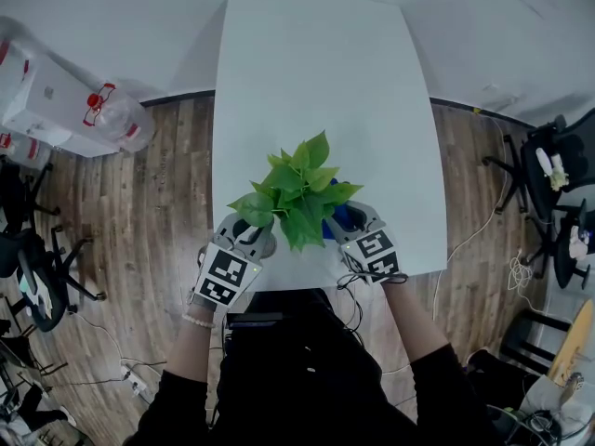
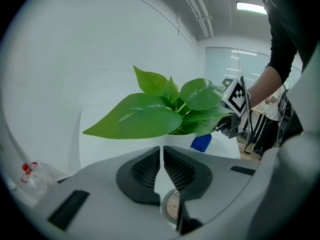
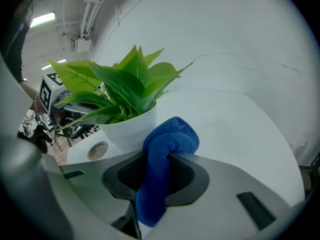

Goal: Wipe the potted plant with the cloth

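A green leafy plant (image 1: 297, 189) in a white pot (image 3: 129, 129) stands near the front edge of the white table (image 1: 325, 82). My left gripper (image 1: 253, 240) sits at the plant's left side, shut with nothing between its jaws (image 2: 161, 168). My right gripper (image 1: 346, 226) is at the plant's right, shut on a blue cloth (image 3: 162, 161) that bulges out past the jaws, close beside the pot. The cloth (image 1: 340, 217) shows as a blue patch under the leaves in the head view, and the cloth (image 2: 201, 142) also appears behind the pot in the left gripper view.
The table's front edge runs just under both grippers. Office chairs (image 1: 37, 268) stand on the wooden floor at the left and right. A large water bottle (image 1: 116, 114) lies at the left near the wall. Cables trail on the floor.
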Available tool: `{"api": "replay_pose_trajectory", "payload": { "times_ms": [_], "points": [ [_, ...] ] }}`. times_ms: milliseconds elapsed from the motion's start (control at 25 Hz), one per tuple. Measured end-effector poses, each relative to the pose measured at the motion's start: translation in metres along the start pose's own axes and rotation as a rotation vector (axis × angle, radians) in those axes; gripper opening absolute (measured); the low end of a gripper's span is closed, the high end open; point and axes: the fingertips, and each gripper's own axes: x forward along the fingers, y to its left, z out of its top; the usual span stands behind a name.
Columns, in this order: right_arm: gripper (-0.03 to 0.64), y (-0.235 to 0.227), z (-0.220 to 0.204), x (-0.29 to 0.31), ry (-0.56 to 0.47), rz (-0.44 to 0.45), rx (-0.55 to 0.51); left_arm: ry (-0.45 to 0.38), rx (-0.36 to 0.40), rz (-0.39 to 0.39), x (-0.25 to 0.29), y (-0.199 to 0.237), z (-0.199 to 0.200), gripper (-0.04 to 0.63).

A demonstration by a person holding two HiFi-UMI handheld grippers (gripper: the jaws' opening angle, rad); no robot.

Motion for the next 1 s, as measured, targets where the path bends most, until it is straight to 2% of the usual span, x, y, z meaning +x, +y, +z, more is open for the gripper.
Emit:
{"api": "replay_pose_trajectory", "payload": {
  "times_ms": [120,200,360,720,880,1000],
  "points": [
    [0.125,0.000,-0.001,0.000,0.001,0.006,0.002,-0.021,-0.030,-0.011,-0.005,0.008,0.000,0.026],
    [0.124,0.000,-0.002,-0.002,0.001,0.010,0.005,-0.035,-0.036,-0.038,-0.006,0.009,0.003,0.151],
    [0.124,0.000,0.001,-0.001,0.000,0.014,0.002,-0.049,0.001,-0.085,-0.007,0.009,0.011,0.237],
    [0.124,-0.011,0.004,-0.004,0.001,0.033,-0.060,-0.108,0.011,-0.117,-0.009,0.002,0.028,0.253],
    [0.125,-0.016,0.014,-0.001,-0.015,0.033,-0.071,-0.136,-0.031,-0.114,-0.011,0.011,0.037,0.253],
    [0.125,-0.016,0.021,0.002,-0.024,0.049,-0.101,-0.144,-0.030,-0.137,-0.008,0.012,0.042,0.253]
  ]
}}
